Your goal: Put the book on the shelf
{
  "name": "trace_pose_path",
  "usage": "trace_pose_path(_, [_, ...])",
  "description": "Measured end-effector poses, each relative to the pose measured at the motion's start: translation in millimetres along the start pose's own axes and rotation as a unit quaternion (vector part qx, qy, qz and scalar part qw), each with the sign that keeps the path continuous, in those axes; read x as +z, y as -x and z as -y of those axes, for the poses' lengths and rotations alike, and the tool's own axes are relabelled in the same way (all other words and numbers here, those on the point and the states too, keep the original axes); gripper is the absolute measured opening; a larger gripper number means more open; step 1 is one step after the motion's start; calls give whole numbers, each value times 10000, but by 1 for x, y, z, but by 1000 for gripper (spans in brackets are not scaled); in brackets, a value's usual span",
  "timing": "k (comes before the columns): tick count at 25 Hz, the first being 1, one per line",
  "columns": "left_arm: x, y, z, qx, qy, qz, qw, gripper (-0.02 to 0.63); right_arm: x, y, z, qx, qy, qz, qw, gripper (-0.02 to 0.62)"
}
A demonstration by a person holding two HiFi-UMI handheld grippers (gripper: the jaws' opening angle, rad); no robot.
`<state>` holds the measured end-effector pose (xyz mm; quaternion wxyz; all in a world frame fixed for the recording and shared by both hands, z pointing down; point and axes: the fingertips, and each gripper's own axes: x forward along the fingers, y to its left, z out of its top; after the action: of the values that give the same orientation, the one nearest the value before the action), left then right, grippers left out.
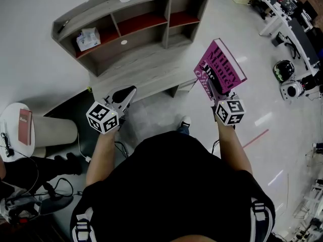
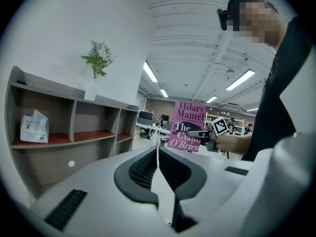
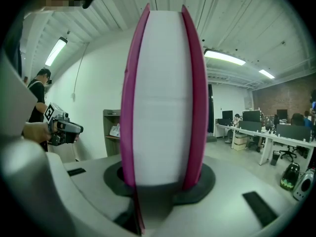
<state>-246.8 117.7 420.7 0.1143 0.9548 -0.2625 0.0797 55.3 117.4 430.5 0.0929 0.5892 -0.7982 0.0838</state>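
A magenta book [image 1: 220,66] with white and black lettering stands upright in the air to the right of the shelf, with my right gripper [image 1: 215,88] shut on its lower edge. In the right gripper view the book's white page edge [image 3: 163,98] fills the middle between the jaws of the right gripper [image 3: 163,180]. The grey wooden shelf [image 1: 132,59], with red-floored compartments, stands ahead on the floor. My left gripper [image 1: 131,91] hovers just before the shelf's front, shut with nothing in it. The left gripper view shows the left gripper [image 2: 157,154], the shelf [image 2: 74,113] and the book [image 2: 187,125].
A tissue pack [image 1: 88,38] lies in the shelf's left compartment, and a vase [image 2: 92,88] of flowers stands on top. A round white table [image 1: 11,147] with a red book [image 1: 24,126] stands at the left. Desks [image 1: 282,19] and gear on the floor [image 1: 290,82] are at the right.
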Motion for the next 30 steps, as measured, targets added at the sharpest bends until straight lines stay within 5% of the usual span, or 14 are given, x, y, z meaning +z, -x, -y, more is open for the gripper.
trace_pose_path(30, [14, -88, -1, 249, 138, -140, 9995, 31, 2, -52, 80, 415, -72, -117, 9990, 152])
